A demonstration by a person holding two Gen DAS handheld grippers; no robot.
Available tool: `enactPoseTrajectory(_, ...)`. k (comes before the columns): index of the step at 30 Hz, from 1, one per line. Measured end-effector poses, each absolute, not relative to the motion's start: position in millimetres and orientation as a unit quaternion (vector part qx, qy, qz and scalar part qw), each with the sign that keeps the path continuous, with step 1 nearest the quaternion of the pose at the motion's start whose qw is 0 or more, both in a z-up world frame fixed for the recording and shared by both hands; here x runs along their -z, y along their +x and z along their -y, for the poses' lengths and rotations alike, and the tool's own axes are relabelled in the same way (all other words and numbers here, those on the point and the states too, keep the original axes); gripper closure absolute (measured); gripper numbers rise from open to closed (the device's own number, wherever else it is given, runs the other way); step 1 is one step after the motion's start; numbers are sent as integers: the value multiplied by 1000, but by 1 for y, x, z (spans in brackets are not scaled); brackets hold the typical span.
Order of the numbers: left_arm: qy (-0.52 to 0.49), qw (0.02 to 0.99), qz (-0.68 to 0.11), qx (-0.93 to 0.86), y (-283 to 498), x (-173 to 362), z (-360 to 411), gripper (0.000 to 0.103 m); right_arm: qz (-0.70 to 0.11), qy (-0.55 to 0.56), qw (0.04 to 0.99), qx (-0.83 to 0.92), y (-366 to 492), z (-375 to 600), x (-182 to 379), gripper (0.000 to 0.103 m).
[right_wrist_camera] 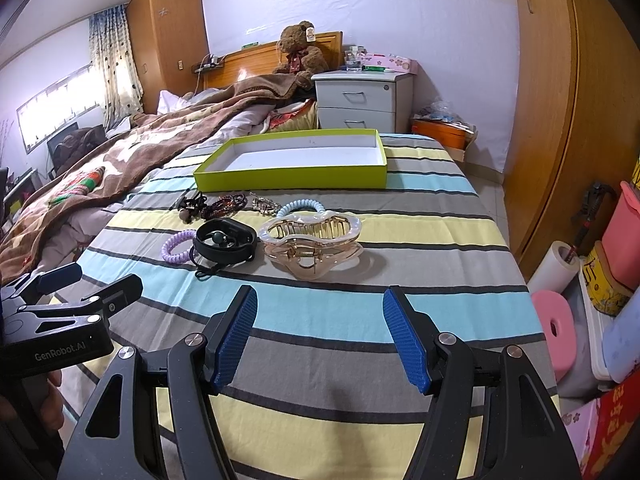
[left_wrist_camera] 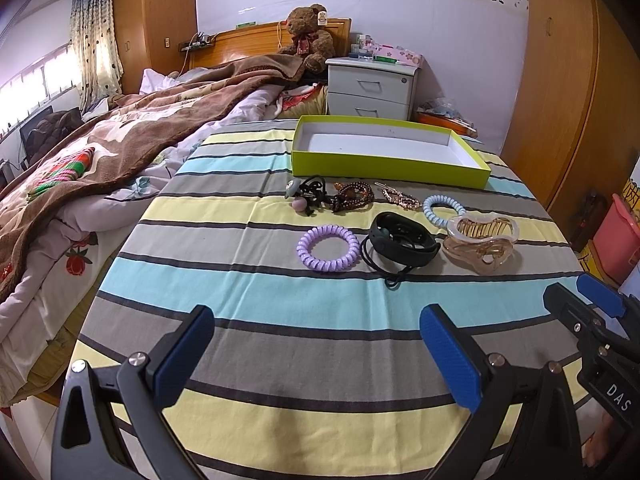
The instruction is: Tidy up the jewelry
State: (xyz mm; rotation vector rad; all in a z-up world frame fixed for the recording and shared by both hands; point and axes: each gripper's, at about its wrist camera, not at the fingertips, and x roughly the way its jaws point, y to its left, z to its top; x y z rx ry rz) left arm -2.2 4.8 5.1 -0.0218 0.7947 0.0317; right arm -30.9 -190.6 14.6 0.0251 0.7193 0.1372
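Note:
An empty lime-green box [left_wrist_camera: 384, 166] [right_wrist_camera: 296, 178] sits at the far end of the striped table. In front of it lie a black hair tie with charms [left_wrist_camera: 306, 194], brown bead bracelets [left_wrist_camera: 354, 195] [right_wrist_camera: 226, 204], a sparkly clip [left_wrist_camera: 400, 197], a light-blue coil tie [left_wrist_camera: 442, 208], a purple coil tie [left_wrist_camera: 328, 247] [right_wrist_camera: 178, 246], a black wristband [left_wrist_camera: 402, 240] [right_wrist_camera: 226, 238] and a clear amber claw clip [left_wrist_camera: 482, 242] [right_wrist_camera: 312, 242]. My left gripper [left_wrist_camera: 316, 354] is open and empty, short of the purple tie. My right gripper [right_wrist_camera: 320, 332] is open and empty, short of the claw clip.
A bed with a brown blanket [left_wrist_camera: 120, 152] runs along the table's left side. A white nightstand [left_wrist_camera: 370, 88] stands behind the box. A wooden wardrobe [right_wrist_camera: 560, 120] and pink bins [right_wrist_camera: 624, 236] are on the right. The striped cloth [left_wrist_camera: 280, 320] near me is bare.

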Motion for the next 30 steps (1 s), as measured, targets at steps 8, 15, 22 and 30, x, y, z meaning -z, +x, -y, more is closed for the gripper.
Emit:
enactPoseTrajectory(8,-11,922,-387,-14,-2,-5,-6,0,-353,11,933,-70,-30,189,-14,37)
enactPoseTrajectory(15,-15,920,-391,-11,0,-4,-8,0,-348,2,933,-88,-25,187,-15,37)
enactPoseTrajectory(22,-51,914,-402,16,8,-3,-23,0,-330,-6,936,-125,-14,198,-22,37)
enactPoseTrajectory(30,-57,911,-406,37,15,-1,-35,0,-342,-86,910,-217,18,186,-22,37)
